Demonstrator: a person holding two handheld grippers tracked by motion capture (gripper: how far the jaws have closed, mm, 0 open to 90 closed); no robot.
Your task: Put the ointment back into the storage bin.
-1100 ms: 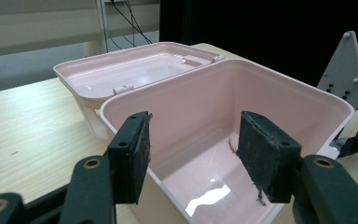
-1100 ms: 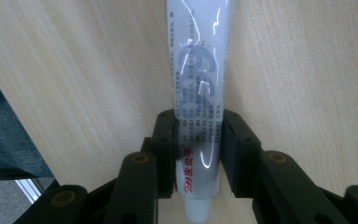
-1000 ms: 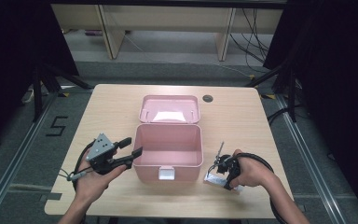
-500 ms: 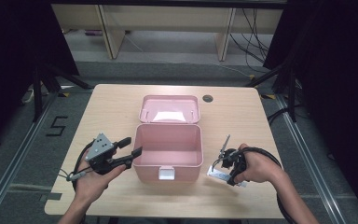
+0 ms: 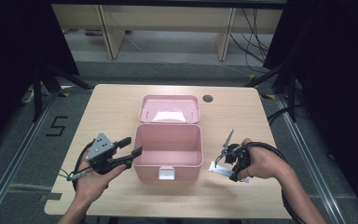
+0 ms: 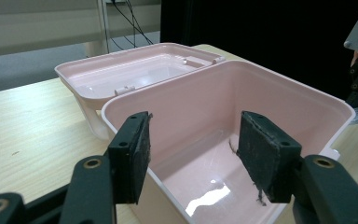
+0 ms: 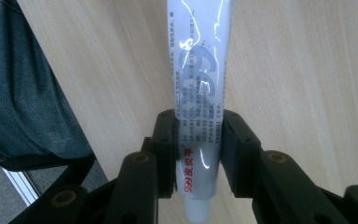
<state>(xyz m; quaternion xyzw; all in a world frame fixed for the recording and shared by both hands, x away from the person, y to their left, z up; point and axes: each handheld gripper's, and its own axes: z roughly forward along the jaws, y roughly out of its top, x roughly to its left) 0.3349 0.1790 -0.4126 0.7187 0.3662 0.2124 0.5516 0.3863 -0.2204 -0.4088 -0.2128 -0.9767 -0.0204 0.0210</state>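
A pink box [image 5: 168, 145] stands open at the table's middle, its inside bare, with the lid [image 5: 169, 108] folded back behind it. My left gripper [image 5: 134, 144] hovers at the box's left wall, open with nothing between its pads [image 6: 131, 158]; the box wall [image 6: 279, 93] and lid [image 6: 135, 74] lie just ahead. Right of the box, my right gripper [image 5: 233, 163] is shut on a white printed tube [image 5: 221, 170]. Both jaws press the tube [image 7: 200, 70] near its capped end, and the gripper [image 7: 199, 149] holds it over the wood.
The light wooden table [image 5: 112, 112] has a round cable hole [image 5: 208, 98] at its back edge. A trouser leg [image 7: 23, 93] shows past the near edge. Black cable loops around the right hand [image 5: 270, 151]. Dark frames and shelves surround the table.
The right hand has risen a little with the tube still in its jaws, and the tube has come up from the tabletop. The left gripper has kept still.
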